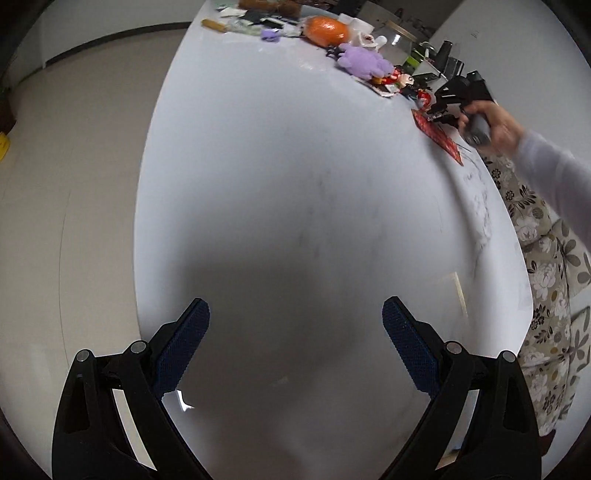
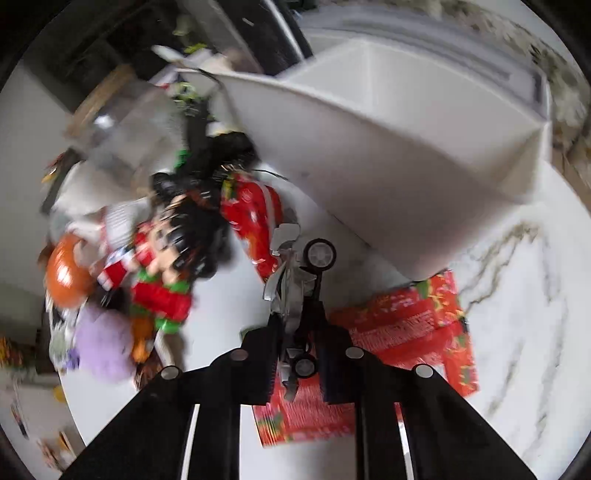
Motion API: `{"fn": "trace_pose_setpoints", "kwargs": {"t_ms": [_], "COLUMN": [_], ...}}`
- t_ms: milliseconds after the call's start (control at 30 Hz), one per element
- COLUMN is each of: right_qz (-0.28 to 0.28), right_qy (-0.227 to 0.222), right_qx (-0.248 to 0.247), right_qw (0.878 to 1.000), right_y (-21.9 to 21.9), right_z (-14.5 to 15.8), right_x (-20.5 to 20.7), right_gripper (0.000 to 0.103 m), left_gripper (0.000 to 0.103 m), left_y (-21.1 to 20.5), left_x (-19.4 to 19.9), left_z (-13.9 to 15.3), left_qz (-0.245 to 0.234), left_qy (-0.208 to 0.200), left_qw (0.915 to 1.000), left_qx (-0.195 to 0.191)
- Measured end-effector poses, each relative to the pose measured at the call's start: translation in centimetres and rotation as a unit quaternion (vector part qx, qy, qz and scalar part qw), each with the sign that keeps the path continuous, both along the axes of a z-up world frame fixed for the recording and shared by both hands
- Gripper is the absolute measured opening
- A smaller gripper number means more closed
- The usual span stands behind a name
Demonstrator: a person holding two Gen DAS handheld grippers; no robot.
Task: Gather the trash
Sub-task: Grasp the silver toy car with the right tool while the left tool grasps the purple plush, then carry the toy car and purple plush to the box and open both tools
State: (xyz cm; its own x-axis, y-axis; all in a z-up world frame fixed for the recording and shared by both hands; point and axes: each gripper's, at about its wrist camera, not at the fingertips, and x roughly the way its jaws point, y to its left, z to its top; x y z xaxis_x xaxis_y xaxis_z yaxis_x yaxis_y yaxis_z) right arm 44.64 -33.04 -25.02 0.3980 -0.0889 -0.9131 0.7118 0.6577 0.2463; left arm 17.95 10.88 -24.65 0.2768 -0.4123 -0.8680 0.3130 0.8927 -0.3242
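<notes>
In the left wrist view, the left gripper point(image 1: 295, 325) hangs over a bare, shadowed part of the white counter point(image 1: 258, 166). Its fingers point(image 1: 184, 343) stand wide apart with nothing between them. The clutter lies along the far edge of the counter: an orange ball point(image 1: 327, 30), a purple plush toy point(image 1: 364, 61) and a small doll point(image 1: 511, 78). At the right edge, a hand point(image 1: 491, 122) holds the right gripper point(image 1: 441, 110) just above a red wrapper point(image 1: 439, 138).

In the right wrist view, which is blurred, the right gripper point(image 2: 297, 354) has its fingers point(image 2: 267, 354) closed on a small silver toy car point(image 2: 295, 291). Black wheels show at the front and between the fingers. Under it the red wrapper point(image 2: 406, 325) lies flat on the marbled counter point(image 2: 517, 277), and a white bin point(image 2: 369, 155) stands just beyond, tilted toward the camera. A second red packet point(image 2: 255, 218) and the doll point(image 2: 173, 243) lie beside the car.

The car looks like a toy and not trash, so I judge that the grip serves to move it off the wrapper. To do this well, lift the car straight up so the wheels do not drag the wrapper, and set it on bare counter away from the bin. The hold is narrow and near the rear wheels, so the car can swing; keep the wrist steady. The free left gripper can then take the wrapper by one edge.
</notes>
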Motion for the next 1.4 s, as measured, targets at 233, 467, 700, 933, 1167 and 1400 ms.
{"fn": "trace_pose_setpoints", "kwargs": {"t_ms": [233, 467, 700, 933, 1167, 1400], "right_qz": [0.083, 0.14, 0.132, 0.097, 0.115, 0.189], "right_qy": [-0.071, -0.113, -0.099, -0.099, -0.12, -0.104], "right_qx": [0.017, 0.006, 0.031, 0.038, 0.024, 0.03], "right_qw": [0.994, 0.984, 0.986, 0.99, 0.986, 0.976], "right_y": [4.0, 9.7, 12.6, 12.1, 12.1, 14.1], "right_z": [5.0, 8.1, 6.9, 6.6, 8.5, 8.8], "right_x": [-9.3, -19.3, -26.6, -29.6, -30.0, -30.3], "right_gripper": [0.017, 0.017, 0.018, 0.018, 0.018, 0.018], "left_gripper": [0.092, 0.092, 0.092, 0.058, 0.058, 0.059], "left_y": [-5.2, -15.6, -23.9, -25.6, -20.5, -12.7], "left_x": [8.0, 22.6, 34.8, 35.1, 27.7, 13.3], "left_z": [1.5, 1.9, -0.8, -0.8, 2.5, 5.6], "left_qz": [-0.051, -0.079, -0.058, -0.079, -0.11, -0.133], "left_qy": [-0.05, -0.055, -0.008, -0.007, -0.03, -0.049], "left_qw": [0.9974, 0.9903, 0.9949, 0.9928, 0.9822, 0.9765], "left_qx": [0.003, -0.101, -0.081, -0.09, -0.149, -0.162]}}
